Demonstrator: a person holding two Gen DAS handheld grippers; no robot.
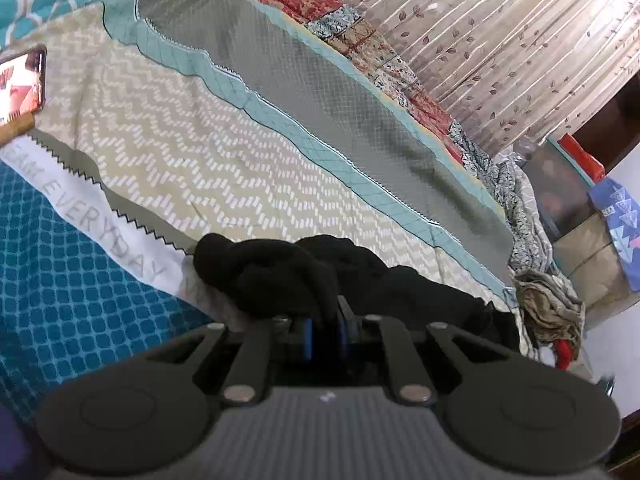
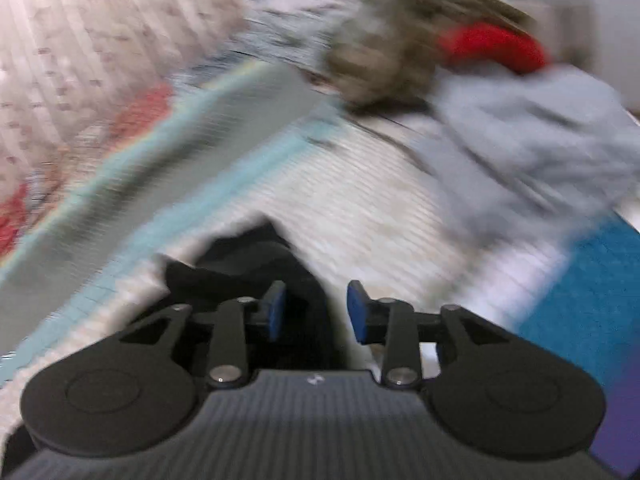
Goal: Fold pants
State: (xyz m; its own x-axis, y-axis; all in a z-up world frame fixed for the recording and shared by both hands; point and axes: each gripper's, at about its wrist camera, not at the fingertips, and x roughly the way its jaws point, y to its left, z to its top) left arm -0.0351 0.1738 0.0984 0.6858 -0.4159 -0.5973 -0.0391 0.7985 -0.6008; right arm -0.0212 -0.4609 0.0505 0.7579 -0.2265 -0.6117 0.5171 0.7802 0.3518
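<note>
Bedding in zigzag print covers the bed (image 1: 224, 160), with a phone (image 1: 24, 84) at its far left and leaf-print curtains (image 1: 500, 40) behind. Black pants (image 1: 304, 276) lie bunched in a soft heap just ahead of both grippers. The left gripper (image 1: 324, 334) is pinched narrow on a fold of that cloth. The right gripper (image 2: 316, 312) stands open, 1 pad beside the pants (image 2: 248, 268), gripping nothing; its view is blurred. The fabric looks light, limp and non-slippery, so it likely drapes freely; the waistband or a hem seems the best hold.
</note>
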